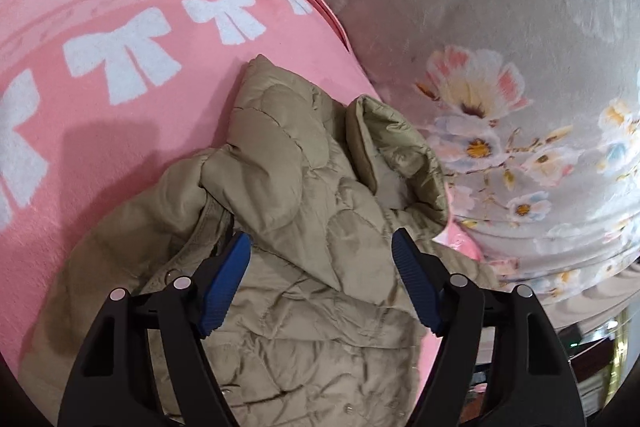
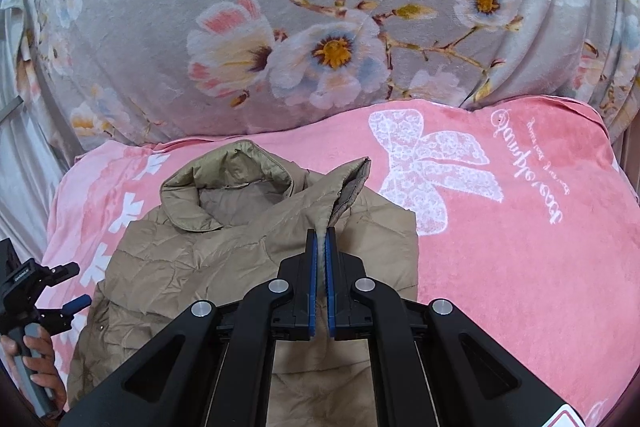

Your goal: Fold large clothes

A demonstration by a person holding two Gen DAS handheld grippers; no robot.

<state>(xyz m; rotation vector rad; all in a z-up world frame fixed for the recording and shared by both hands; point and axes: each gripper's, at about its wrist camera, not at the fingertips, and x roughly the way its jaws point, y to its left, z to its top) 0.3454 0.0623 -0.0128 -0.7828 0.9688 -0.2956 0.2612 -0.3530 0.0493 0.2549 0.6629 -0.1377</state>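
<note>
A beige quilted jacket (image 1: 288,187) lies crumpled on a pink blanket (image 1: 120,131), its collar up. My left gripper (image 1: 320,247) is open and hovers over the jacket's shoulder area, fingers apart on either side of a fold. In the right wrist view the jacket (image 2: 224,259) lies spread on the pink blanket (image 2: 520,227). My right gripper (image 2: 321,235) is shut on a raised edge of the jacket's sleeve or front panel. The left gripper (image 2: 76,301) also shows at the left edge, held in a hand, open beside the jacket.
A grey floral blanket (image 2: 320,27) is heaped behind the pink blanket and also shows in the left wrist view (image 1: 500,47). Dark furniture and clutter (image 1: 592,347) show past the bed edge at lower right.
</note>
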